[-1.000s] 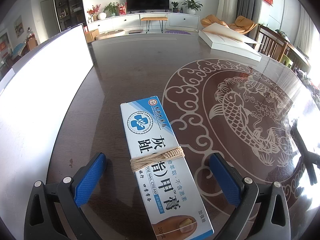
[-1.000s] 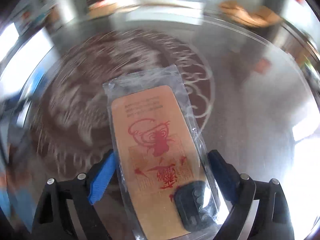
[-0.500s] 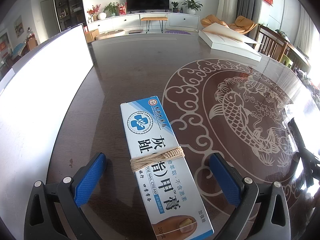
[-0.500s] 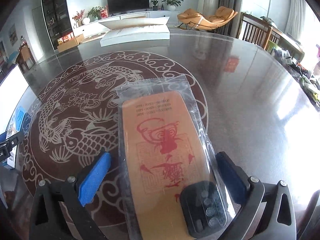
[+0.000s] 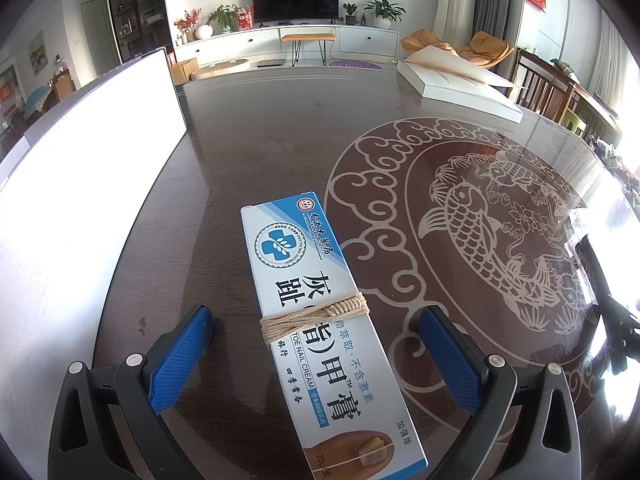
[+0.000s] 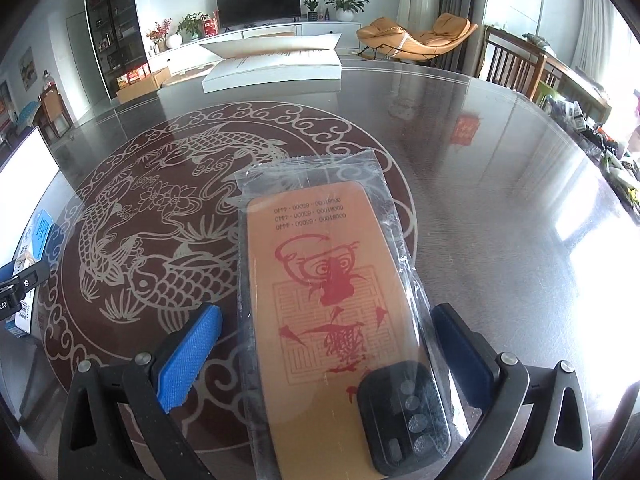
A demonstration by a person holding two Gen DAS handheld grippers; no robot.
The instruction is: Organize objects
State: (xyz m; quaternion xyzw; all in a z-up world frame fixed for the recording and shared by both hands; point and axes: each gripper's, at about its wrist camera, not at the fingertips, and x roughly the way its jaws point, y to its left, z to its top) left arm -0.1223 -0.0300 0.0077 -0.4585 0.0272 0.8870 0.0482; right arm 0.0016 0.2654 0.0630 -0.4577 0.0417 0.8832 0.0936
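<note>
A white and blue toe nail cream box (image 5: 320, 320), wrapped with tan twine, lies on the dark table between the fingers of my left gripper (image 5: 316, 348). The jaws are wide open and do not touch it. An orange phone case in a clear plastic bag (image 6: 332, 304) lies between the fingers of my right gripper (image 6: 324, 352), which is open too, with gaps on both sides. The cream box also shows at the far left in the right wrist view (image 6: 34, 252), with the left gripper over it.
The round dark table (image 5: 260, 140) has a glass top with a koi pattern (image 6: 160, 220). A large white panel (image 5: 80, 168) stands at the table's left. A flat white box (image 5: 460, 84) lies at the far side. Chairs (image 6: 516, 68) stand at the right.
The right gripper has swung and settled with the bagged phone case between its fingers; the view went from blurred to steady. The left gripper and cream box have not moved.
</note>
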